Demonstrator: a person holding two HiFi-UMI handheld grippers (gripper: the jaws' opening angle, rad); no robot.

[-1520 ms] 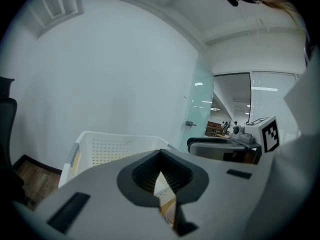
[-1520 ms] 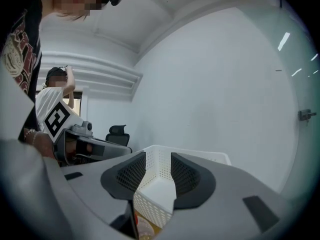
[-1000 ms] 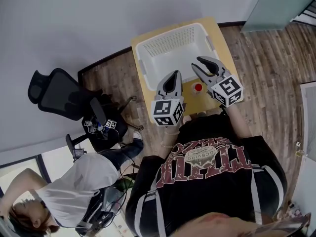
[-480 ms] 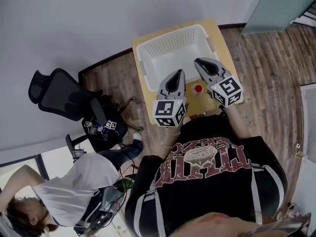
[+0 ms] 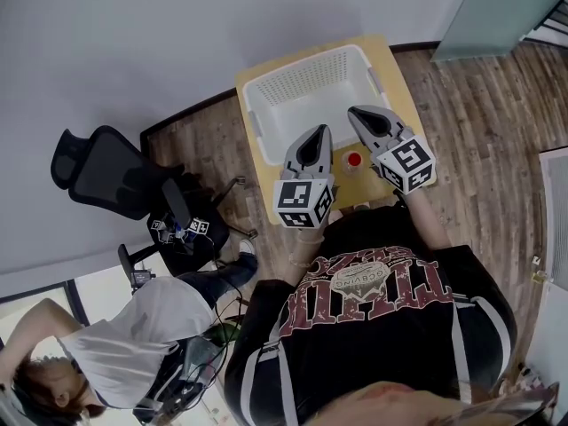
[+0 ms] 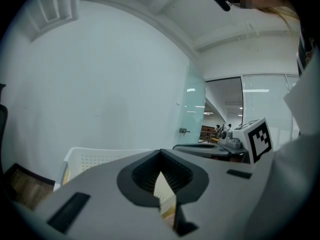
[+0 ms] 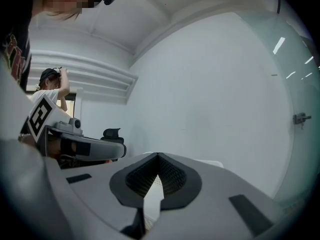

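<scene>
Red-capped item, possibly a bottle, lies at six o'clock from the empty, clenched right gripper, nearer than the likewise clenched left gripper.

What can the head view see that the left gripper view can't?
Only the head view shows the small red-topped thing and a person in a white shirt. Only the left gripper view shows the lit room behind the glass. Both show the white basket and the right hand-held gripper.
</scene>
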